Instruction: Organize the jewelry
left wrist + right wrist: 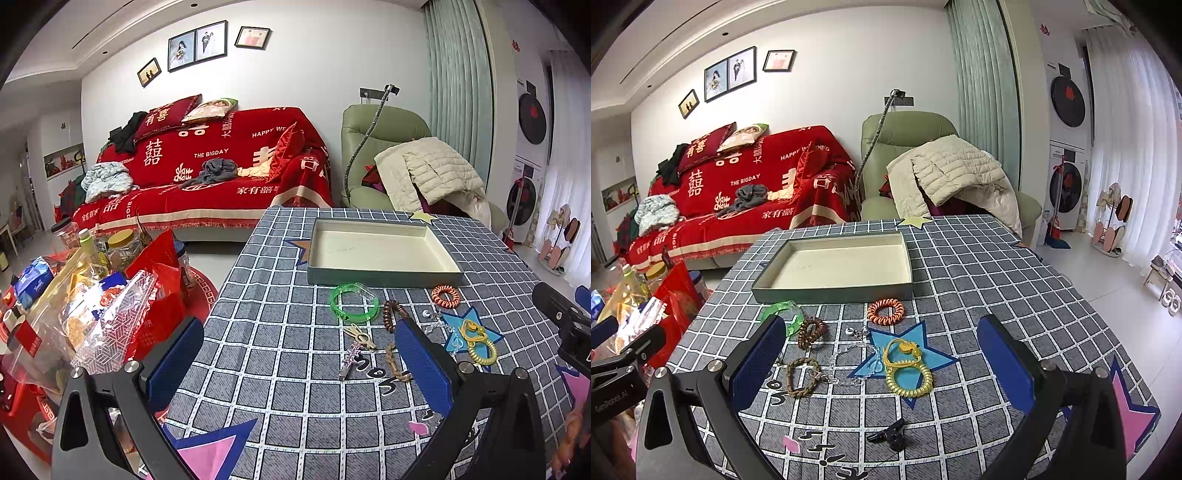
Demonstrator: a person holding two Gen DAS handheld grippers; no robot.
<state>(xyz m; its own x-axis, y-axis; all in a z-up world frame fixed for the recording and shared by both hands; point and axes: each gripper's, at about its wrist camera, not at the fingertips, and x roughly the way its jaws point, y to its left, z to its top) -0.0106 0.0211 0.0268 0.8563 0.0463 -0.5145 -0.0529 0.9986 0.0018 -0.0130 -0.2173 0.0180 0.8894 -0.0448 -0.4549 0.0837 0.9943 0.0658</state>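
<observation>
Checked tablecloth [979, 266] spread flat, nothing tidied yet. Shallow tray [768, 286] empty at 12 o'clock, its near wall facing the scatter. Just below that wall, all loose on the cloth: green bangle [354, 303] at 11 o'clock of the pile, orange coil tie [885, 311] at 1 o'clock, yellow coil tie [908, 380] with its yellow ring on the blue star at centre, brown coil tie [811, 332] and braided band [802, 376] toward 9 o'clock, clear bead chain [849, 349] threaded between. Black clip [891, 435] alone at 6 o'clock.

Left gripper [299, 365] spread wide, holding nothing. Right gripper [882, 373] likewise wide and bare, straddling the yellow tie.

Probably best: start with the yellow tie. Lower squarely, pinch one side of the coil, not the ring. Lift clear of the chain to avoid dragging it. Carry over the near wall toward 12 o'clock, release low.
</observation>
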